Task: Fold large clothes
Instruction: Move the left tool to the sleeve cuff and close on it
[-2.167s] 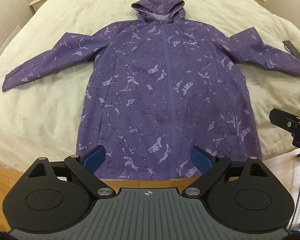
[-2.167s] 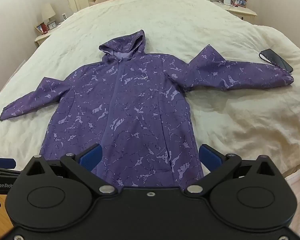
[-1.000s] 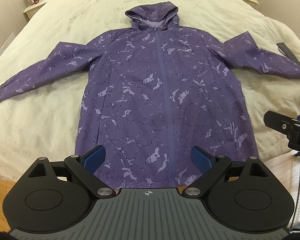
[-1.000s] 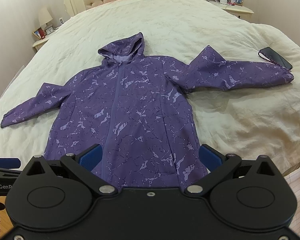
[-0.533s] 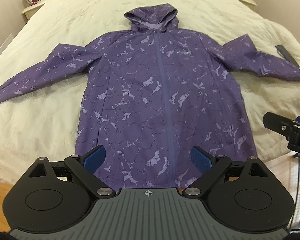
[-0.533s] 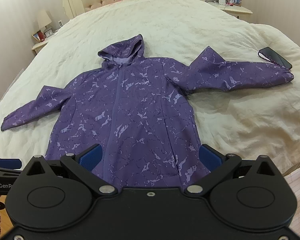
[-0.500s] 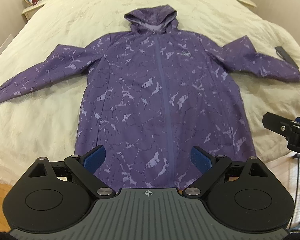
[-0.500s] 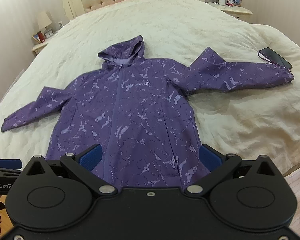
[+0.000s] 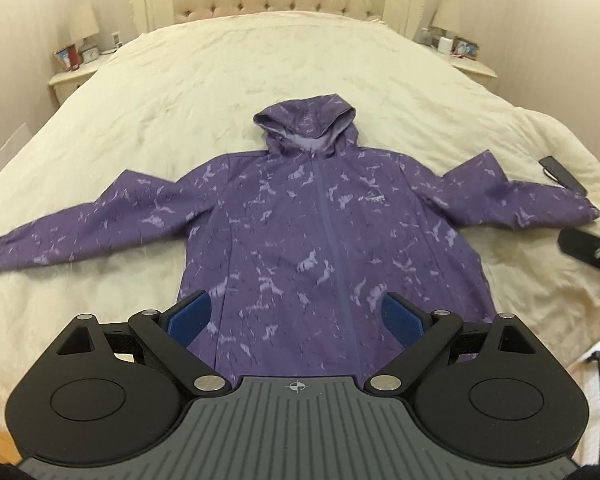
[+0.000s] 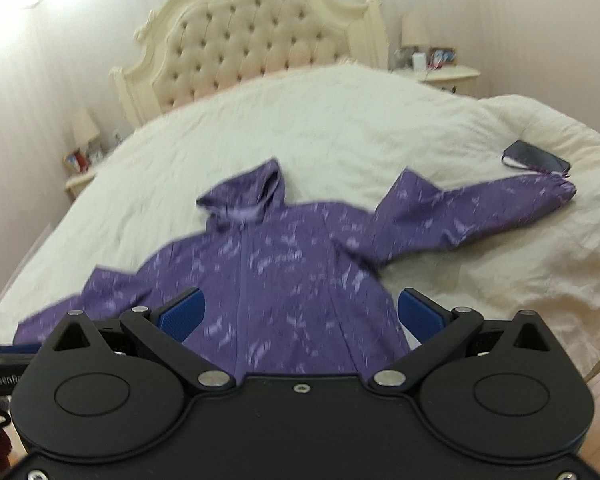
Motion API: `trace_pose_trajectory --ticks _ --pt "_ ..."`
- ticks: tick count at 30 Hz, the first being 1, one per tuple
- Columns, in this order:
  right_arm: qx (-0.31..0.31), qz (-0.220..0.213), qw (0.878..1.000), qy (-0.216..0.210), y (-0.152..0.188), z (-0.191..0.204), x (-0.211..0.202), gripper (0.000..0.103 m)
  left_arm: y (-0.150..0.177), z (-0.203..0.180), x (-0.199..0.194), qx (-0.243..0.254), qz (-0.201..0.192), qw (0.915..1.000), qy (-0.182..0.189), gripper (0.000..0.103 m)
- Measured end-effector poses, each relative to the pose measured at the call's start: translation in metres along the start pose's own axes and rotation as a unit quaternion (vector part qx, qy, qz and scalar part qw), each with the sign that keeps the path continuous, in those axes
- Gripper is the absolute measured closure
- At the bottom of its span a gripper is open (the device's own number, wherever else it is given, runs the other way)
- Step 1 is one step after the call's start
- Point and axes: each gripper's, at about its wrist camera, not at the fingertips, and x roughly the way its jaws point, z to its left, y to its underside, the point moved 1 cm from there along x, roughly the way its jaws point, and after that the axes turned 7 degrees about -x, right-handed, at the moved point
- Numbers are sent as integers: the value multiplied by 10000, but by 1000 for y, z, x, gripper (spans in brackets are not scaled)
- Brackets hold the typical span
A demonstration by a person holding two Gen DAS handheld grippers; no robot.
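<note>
A purple hooded jacket (image 9: pixel 320 232) with a pale marbled print lies flat and face up on a cream bed (image 9: pixel 292 60), zipped, both sleeves spread out sideways, hood toward the headboard. It also shows, blurred, in the right wrist view (image 10: pixel 296 272). My left gripper (image 9: pixel 298 316) is open and empty above the jacket's lower part. My right gripper (image 10: pixel 300 312) is open and empty, also over the jacket's lower hem area. Part of the right gripper (image 9: pixel 592 254) shows at the right edge of the left wrist view.
A dark phone (image 10: pixel 538 158) lies on the bed by the right sleeve cuff (image 10: pixel 556 188). A tufted cream headboard (image 10: pixel 260 40) stands at the far end. Nightstands with lamps stand on both sides (image 9: pixel 74 66) (image 10: pixel 440 68). Wooden floor lies below the bed's near edge.
Both cameras have tilted upward, so the headboard and wall have come into view and the jacket sits lower in frame. The jacket has not moved. Both grippers stay open.
</note>
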Motion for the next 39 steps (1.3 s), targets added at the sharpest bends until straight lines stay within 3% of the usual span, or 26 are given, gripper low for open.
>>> trace_pose_trajectory --ticks 7,15,23,30,36,39 --pt "137 91 9997 154 -6 -19 26 1 -5 13 29 -456 28 9962 741 10" --pt "47 340 9992 -205 -21 -53 87 1 -23 -3 64 -552 21 9982 219 10" --pt "-561 835 9883 -1148 -48 -55 163 1 -43 10 89 -1410 -213 9898 -66 9" --pt "-1143 1090 9712 -1785 -63 -23 206 1 -48 77 91 -2288 -349 9713 -548 8" --pt "-1194 1301 9646 -1957 -62 16 224 1 -51 168 103 -3009 -411 9485 -904 8" --pt "-1327 1373 9624 -1930 -58 41 228 1 -52 214 115 -3115 -397 9438 -1028 8"
